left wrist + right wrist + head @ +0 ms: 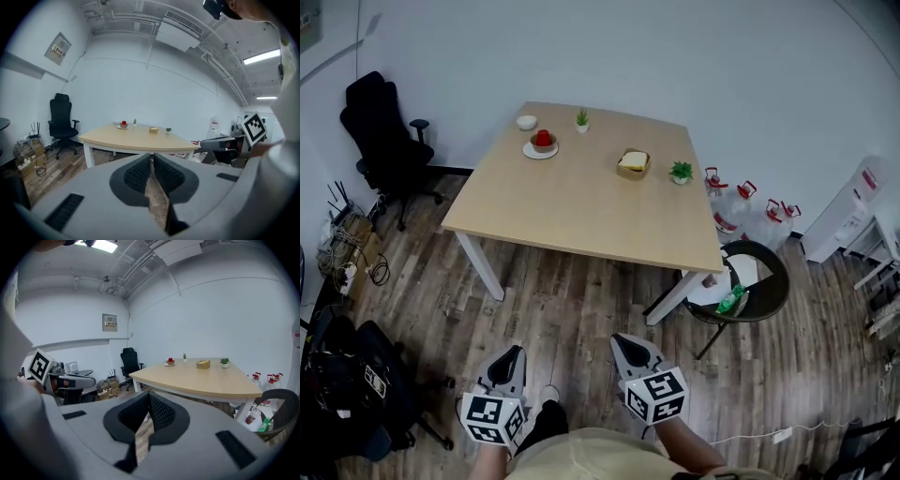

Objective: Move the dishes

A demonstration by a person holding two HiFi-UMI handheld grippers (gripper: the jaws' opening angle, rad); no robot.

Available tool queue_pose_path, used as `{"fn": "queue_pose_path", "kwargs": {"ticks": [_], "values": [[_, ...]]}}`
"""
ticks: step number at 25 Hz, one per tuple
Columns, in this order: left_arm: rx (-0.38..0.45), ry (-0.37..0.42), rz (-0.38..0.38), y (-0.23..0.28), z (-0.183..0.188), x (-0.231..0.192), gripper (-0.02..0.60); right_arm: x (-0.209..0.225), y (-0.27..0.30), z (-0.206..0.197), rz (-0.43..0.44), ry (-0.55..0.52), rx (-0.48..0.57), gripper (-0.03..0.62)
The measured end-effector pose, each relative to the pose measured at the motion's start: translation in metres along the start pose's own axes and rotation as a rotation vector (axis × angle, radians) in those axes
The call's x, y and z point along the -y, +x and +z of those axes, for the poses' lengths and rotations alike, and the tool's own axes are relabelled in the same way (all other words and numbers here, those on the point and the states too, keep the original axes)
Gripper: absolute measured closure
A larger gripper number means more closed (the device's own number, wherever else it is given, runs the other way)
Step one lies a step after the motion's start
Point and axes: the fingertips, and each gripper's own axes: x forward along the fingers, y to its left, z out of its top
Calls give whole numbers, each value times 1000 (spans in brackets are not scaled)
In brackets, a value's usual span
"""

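On the far side of the light wooden table [581, 206] stand a white plate [540, 150] with a red-filled small bowl [543, 141] on it, a small white bowl [527, 122] and a tan dish [634, 163] with something pale in it. The same dishes show small in the left gripper view, the plate [123, 126] and tan dish [153, 130], and in the right gripper view, the plate [170, 364] and tan dish [203, 364]. My left gripper [508, 360] and right gripper [626, 345] hang over the floor well short of the table, both shut and empty.
Two small potted plants [581, 119] [681, 172] stand on the table. A black office chair [386, 141] is at the left, a round dark chair [750, 281] at the table's right corner, water jugs [727, 206] behind it, bags and cables [347, 375] on the left floor.
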Motion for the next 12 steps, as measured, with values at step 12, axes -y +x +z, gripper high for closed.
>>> {"fn": "queue_pose_path", "kwargs": {"ticks": [12], "values": [[26, 15, -71, 52, 41, -94, 495, -24, 117, 48, 33, -4, -17, 580]]}}
